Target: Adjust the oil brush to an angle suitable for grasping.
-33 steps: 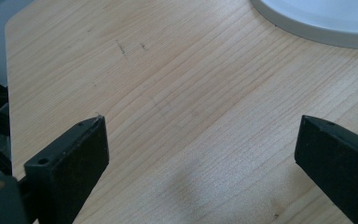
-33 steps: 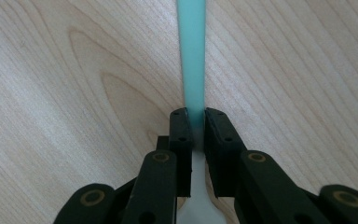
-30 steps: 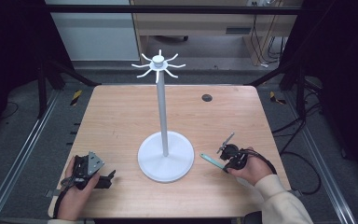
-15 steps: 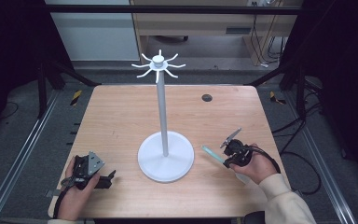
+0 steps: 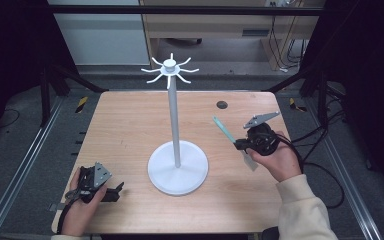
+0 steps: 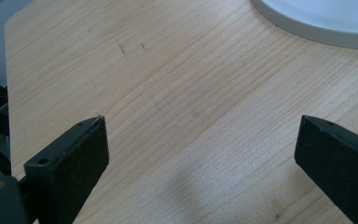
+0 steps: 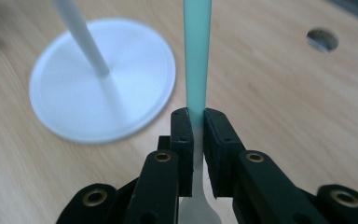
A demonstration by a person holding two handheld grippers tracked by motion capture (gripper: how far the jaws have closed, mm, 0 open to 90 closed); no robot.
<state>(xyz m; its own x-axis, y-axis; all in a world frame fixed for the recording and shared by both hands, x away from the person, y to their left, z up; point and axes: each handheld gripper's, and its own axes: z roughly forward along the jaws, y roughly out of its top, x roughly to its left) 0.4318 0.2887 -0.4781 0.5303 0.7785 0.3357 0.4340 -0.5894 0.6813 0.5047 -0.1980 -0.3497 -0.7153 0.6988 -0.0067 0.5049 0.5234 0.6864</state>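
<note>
Table (image 5: 130, 125) pale matt wood grain; stand (image 5: 177, 172) smooth white; tongs (image 7: 196, 130) matt black.

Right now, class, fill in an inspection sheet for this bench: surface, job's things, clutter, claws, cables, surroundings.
Surface: wooden table, bare wood, with a small round hole near the far edge.
Job's things: white stand with hooks at its top, upright at mid-table; light green utensil held above the table.
Clutter: nothing seen.
Claws: left claw open, low over bare wood near the stand's base; right claw shut on the utensil's handle, which points away from it.
Cables: black cable trailing from the right claw off the table's right side.
Surroundings: dark floor, metal frame rails, furniture behind.
</note>
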